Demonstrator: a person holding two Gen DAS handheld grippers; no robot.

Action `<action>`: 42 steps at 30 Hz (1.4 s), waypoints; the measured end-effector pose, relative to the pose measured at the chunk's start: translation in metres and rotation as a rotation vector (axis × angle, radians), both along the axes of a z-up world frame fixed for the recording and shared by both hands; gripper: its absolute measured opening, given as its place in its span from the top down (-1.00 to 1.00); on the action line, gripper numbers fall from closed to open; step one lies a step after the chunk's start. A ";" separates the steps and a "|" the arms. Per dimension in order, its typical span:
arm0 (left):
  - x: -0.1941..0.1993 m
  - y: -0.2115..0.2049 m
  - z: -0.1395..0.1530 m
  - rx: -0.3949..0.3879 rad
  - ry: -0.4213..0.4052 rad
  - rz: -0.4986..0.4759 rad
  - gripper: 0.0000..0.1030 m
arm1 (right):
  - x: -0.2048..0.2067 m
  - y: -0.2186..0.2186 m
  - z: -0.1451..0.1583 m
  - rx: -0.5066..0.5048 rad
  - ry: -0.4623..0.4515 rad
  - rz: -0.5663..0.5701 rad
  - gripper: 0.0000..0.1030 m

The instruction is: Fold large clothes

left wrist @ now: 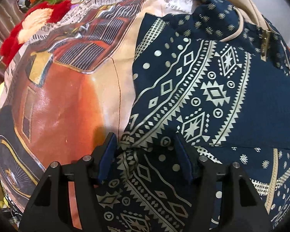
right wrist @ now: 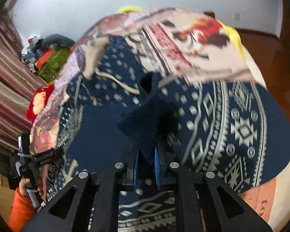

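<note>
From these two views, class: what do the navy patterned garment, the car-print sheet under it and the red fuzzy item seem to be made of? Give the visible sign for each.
Navy patterned garment: probably thin woven cloth, matte, with pale printed motifs; it creases softly. Car-print sheet: smooth fabric with a slight sheen, showing bright highlights; possibly satin-like polyester. Red fuzzy item: plush or fleece, going by its shaggy pile.

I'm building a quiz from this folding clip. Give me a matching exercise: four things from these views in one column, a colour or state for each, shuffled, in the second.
Things
1. left gripper
2. right gripper
3. patterned garment
4. plush toy

Colour or state
A. red and peach
B. navy with cream geometric print
C. jaws apart, over the cloth
D. jaws pinched on a navy fold

Pairs: 1-C, 2-D, 3-B, 4-A
</note>
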State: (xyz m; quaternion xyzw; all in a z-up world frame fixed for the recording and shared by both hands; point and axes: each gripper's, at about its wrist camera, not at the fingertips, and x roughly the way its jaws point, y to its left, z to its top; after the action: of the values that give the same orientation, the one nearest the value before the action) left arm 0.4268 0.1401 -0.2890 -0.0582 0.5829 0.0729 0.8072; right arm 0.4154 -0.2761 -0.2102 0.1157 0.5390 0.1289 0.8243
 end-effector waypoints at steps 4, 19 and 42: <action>0.002 0.001 -0.004 0.018 0.008 -0.007 -0.19 | -0.004 -0.007 -0.010 -0.007 0.061 0.011 0.78; 0.004 -0.064 0.091 0.094 -0.145 -0.162 -0.19 | -0.048 -0.070 0.060 -0.056 -0.108 -0.039 -0.35; 0.069 -0.279 0.051 -0.114 -0.043 -0.452 -0.37 | -0.029 -0.236 -0.038 0.234 0.108 -0.435 -0.50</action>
State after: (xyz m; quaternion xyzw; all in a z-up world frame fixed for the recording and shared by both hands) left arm 0.4960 -0.1385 -0.2377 0.0267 0.5669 -0.1441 0.8106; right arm 0.3865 -0.5119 -0.2483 0.3303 0.5261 0.0037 0.7836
